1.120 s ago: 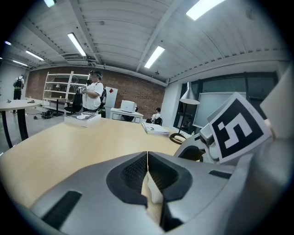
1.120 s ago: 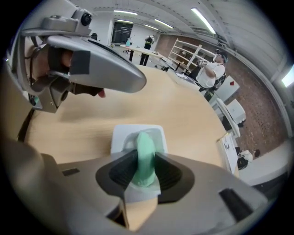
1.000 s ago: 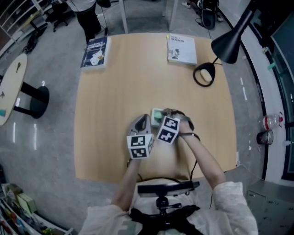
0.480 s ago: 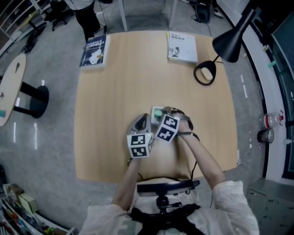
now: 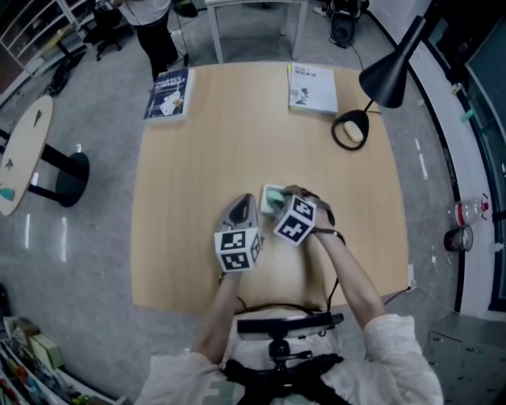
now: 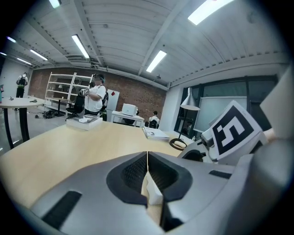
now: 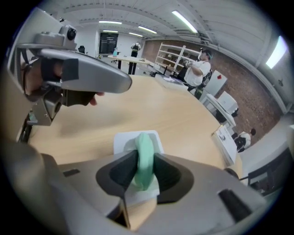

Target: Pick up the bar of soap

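A pale green bar of soap (image 7: 144, 143) stands on edge over a white soap dish (image 7: 123, 140), and my right gripper (image 7: 145, 161) is shut on it. From the head view the soap (image 5: 273, 202) and dish (image 5: 267, 192) lie near the front middle of the wooden table (image 5: 237, 134), half hidden under the right gripper (image 5: 278, 206). My left gripper (image 5: 247, 202) sits just left of the dish. In its own view the left gripper (image 6: 147, 160) has its jaws pressed together on nothing, a white corner showing behind them. The left gripper (image 7: 78, 75) also hovers at the upper left of the right gripper view.
A dark blue book (image 5: 169, 92) lies at the table's far left corner and a white book (image 5: 312, 87) at the far right. A black desk lamp (image 5: 386, 77) with its round base (image 5: 350, 129) stands on the right. A person (image 5: 146, 20) stands beyond the table.
The head camera has shifted a little, so the table sits slightly lower in view. Both grippers stay almost where they were, the right one still on the soap.
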`<state>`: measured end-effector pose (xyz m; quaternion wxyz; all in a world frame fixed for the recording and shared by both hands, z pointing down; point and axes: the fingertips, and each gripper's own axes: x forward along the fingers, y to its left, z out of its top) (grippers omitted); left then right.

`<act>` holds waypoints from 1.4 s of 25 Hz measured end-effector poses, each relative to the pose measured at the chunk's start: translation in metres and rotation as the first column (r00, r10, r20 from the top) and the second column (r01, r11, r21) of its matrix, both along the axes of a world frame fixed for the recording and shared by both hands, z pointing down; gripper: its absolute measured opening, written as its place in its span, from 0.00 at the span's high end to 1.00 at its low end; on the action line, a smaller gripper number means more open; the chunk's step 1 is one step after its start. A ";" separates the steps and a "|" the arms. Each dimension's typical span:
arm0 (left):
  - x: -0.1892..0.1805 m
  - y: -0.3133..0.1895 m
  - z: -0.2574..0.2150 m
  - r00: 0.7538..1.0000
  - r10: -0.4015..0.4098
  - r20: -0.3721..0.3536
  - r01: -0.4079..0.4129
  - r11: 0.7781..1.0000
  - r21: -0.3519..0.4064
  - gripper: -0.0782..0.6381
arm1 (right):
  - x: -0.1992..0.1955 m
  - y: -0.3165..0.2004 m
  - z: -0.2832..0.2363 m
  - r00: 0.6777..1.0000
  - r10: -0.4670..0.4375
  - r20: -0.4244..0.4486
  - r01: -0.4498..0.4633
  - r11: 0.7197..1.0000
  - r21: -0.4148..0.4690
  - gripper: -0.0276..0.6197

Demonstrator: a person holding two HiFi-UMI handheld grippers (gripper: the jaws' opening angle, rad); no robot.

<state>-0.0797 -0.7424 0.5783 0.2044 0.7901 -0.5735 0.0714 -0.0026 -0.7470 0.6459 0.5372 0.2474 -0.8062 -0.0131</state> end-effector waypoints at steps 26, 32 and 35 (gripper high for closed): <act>0.024 0.024 -0.062 0.997 -0.039 -0.070 0.046 0.993 0.111 0.87 | 0.108 0.028 -0.139 0.185 0.526 0.830 -0.584 0.738 -0.338 0.77; 0.027 0.030 -0.064 0.998 -0.051 -0.037 0.055 0.991 0.118 0.87 | 0.123 0.030 -0.148 0.136 0.509 0.850 -0.584 0.734 -0.346 0.77; 0.026 0.030 -0.070 0.998 -0.056 -0.023 0.058 0.988 0.141 0.87 | 0.128 0.033 -0.152 0.132 0.495 0.859 -0.579 0.742 -0.339 0.77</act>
